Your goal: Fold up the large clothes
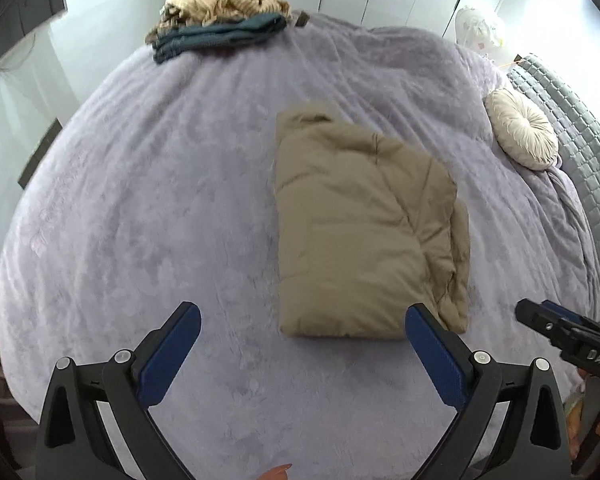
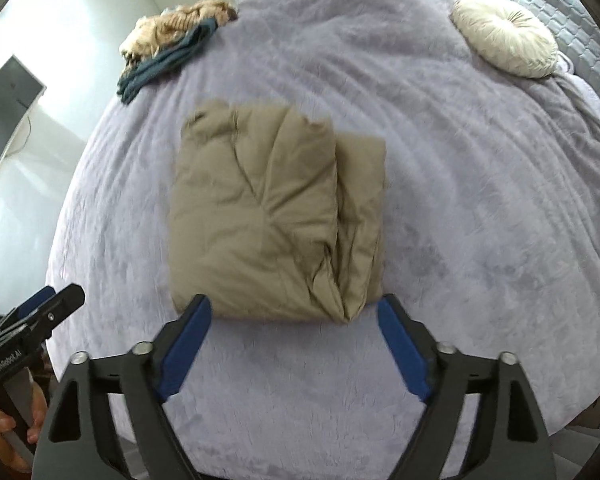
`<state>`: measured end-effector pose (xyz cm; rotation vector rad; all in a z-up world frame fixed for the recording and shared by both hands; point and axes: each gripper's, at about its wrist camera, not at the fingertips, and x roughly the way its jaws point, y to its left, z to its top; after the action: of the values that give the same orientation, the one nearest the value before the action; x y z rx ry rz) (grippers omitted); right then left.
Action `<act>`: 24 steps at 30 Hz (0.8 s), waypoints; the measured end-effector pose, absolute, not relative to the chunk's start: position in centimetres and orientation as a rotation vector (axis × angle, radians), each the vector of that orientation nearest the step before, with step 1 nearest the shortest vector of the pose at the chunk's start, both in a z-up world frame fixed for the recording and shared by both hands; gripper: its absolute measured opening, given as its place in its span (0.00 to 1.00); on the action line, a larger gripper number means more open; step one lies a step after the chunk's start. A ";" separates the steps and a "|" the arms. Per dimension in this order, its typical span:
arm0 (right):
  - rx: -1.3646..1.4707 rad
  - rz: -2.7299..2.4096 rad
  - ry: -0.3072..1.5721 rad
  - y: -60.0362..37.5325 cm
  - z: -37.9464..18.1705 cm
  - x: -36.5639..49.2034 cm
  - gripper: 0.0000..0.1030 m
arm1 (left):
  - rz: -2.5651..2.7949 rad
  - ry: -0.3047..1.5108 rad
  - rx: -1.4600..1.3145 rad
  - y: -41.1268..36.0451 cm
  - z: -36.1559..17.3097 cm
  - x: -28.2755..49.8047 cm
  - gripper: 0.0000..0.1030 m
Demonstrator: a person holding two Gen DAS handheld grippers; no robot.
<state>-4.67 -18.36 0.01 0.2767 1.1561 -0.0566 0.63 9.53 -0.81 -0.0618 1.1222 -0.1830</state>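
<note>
One tan padded jacket (image 2: pixel 276 216), folded rectangular, on bed (image 2: pixel 460 240); my left gripper (image 1: pixel 302 334) and right gripper (image 2: pixel 294 316) fingers wide, empty; one round cushion (image 2: pixel 504 36).

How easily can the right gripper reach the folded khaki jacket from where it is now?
Probably easily. The right gripper is open and points at the near edge of the khaki jacket, with only bare blanket around. The left gripper stays off to the side.
</note>
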 end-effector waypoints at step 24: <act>0.160 -0.127 1.025 -16.4 4.0 -4.5 1.00 | -0.104 0.970 -0.013 8.9 4.6 0.3 0.99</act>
<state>-4.51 -16.37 3.98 0.1604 1.0247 -0.1273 0.32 8.90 4.55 -0.0126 0.9703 -0.1037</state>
